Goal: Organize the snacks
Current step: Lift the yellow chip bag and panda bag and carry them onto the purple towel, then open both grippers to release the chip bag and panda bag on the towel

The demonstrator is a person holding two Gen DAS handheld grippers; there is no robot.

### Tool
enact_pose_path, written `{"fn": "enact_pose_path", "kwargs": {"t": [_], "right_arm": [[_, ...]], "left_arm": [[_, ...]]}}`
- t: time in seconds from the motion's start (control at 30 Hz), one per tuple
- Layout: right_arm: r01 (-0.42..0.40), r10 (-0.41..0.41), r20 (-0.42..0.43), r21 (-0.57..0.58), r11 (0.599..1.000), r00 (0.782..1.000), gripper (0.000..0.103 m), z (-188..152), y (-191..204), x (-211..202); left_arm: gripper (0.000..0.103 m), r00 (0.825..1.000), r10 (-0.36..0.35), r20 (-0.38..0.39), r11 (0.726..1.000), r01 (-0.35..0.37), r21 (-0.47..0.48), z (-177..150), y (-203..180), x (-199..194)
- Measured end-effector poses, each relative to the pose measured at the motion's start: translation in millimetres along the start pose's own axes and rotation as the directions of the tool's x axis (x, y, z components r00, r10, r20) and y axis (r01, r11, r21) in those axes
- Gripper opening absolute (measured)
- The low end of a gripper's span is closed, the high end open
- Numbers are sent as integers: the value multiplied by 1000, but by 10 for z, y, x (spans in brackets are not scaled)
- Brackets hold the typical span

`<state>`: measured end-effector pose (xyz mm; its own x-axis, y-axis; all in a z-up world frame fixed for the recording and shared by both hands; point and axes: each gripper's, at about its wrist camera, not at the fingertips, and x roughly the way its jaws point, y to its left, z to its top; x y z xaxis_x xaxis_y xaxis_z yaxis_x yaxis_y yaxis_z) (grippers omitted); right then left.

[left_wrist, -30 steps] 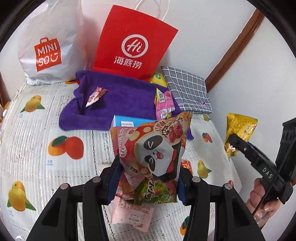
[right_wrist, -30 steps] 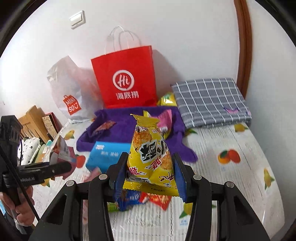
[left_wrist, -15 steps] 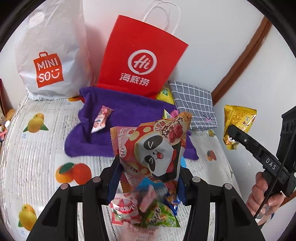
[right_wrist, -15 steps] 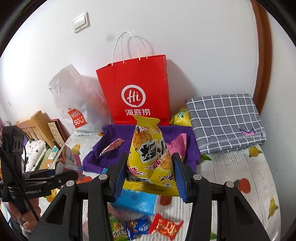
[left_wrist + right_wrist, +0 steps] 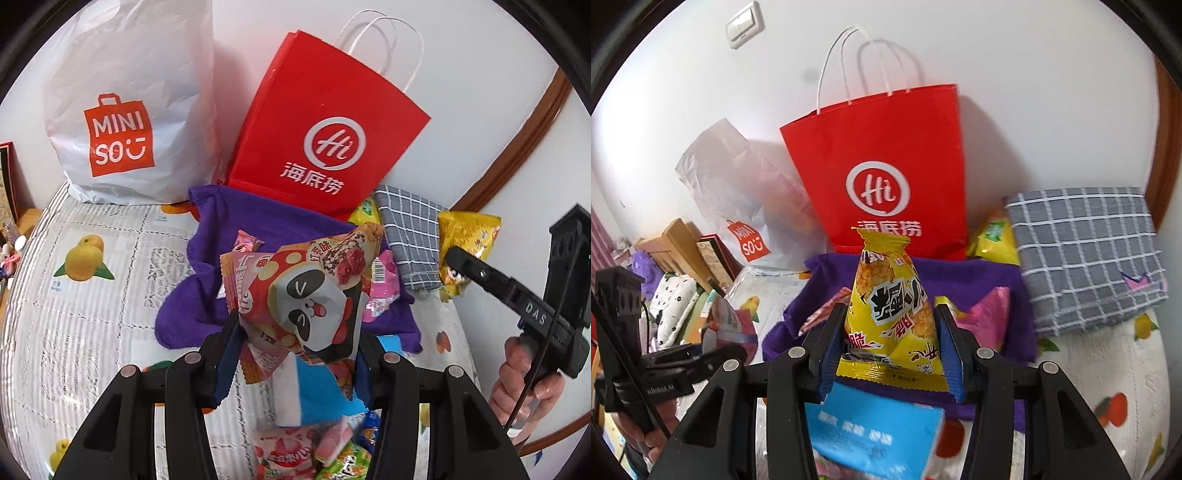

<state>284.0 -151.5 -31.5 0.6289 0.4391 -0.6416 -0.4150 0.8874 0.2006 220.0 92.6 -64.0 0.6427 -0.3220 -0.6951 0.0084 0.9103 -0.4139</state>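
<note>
Left gripper (image 5: 295, 350) clamped on panda snack packet (image 5: 314, 295), right gripper (image 5: 891, 350) clamped on yellow chip bag (image 5: 892, 317). Both carried closer to red paper bag (image 5: 882, 170) at bed's far edge than a second ago, now above purple towel (image 5: 221, 236).

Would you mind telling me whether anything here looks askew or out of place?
The red paper bag leans tilted against the wall. A yellow packet is wedged behind it, beside the checked cloth, and a small pink wrapper lies loose on the rumpled purple towel.
</note>
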Motion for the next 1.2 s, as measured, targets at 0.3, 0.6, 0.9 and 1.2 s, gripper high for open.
{"fn": "enact_pose_path", "kwargs": {"t": [0.3,0.6,0.9,1.2], "right_arm": [[-26,21,-112,-49,998,993,47,8,48,641],[-20,6,-248,-53,998,969,47,-95,-147,1058],[-26,8,-311,-55,998,950,47,-134,-178,1223],[-10,-8,-336,-52,999,942,47,-181,-206,1327]], "left_arm": [[49,999,30,-29,999,-31,-16,96,206,196],[49,998,22,-64,999,-24,-29,273,203,517],[49,989,35,-141,997,-45,-65,300,275,959],[51,982,29,-185,994,-48,-100,316,303,1186]]}}
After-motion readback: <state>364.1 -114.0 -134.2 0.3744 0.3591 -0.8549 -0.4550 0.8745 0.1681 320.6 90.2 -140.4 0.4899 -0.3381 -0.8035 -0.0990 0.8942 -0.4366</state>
